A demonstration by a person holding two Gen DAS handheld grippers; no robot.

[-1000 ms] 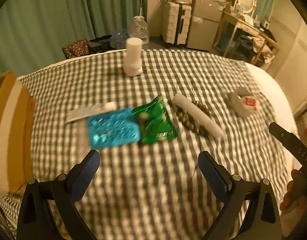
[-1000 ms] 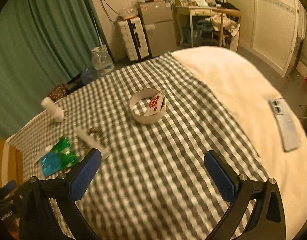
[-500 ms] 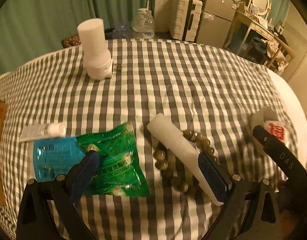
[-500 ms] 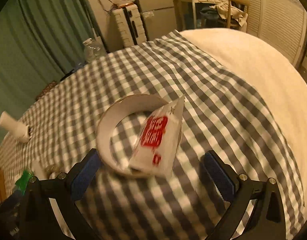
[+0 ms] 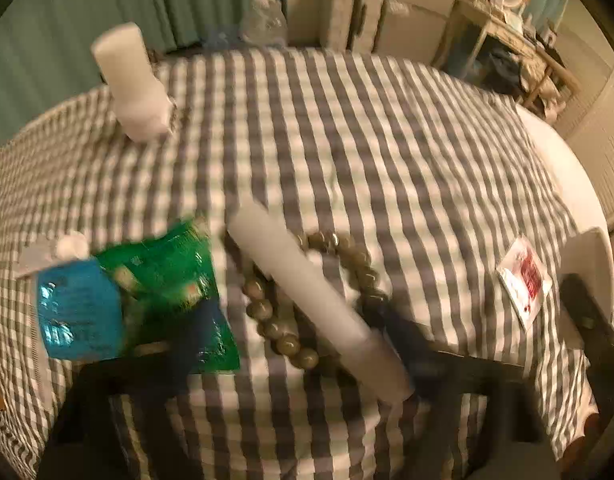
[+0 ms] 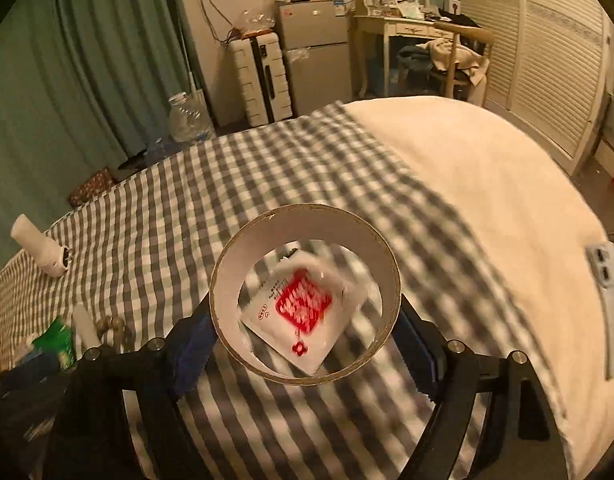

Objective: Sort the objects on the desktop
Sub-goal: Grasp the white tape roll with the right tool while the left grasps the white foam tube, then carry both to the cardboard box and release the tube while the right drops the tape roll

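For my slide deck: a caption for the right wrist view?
Right hand-held gripper clasps white cardboard ring above red-printed white sachet on checked cloth.

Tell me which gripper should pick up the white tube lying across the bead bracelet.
Left. The left gripper already brackets the long white tube over the brown bead bracelet, jaws open. The right gripper is occupied, closed on the white cardboard ring.

On the bed [image 5: 387, 140], the tube [image 5: 319, 304] lies across the bead bracelet [image 5: 283, 332]; foil packets [image 5: 147, 300] lie left, the sachet [image 5: 525, 280] right, the bottle [image 5: 133, 84] behind.
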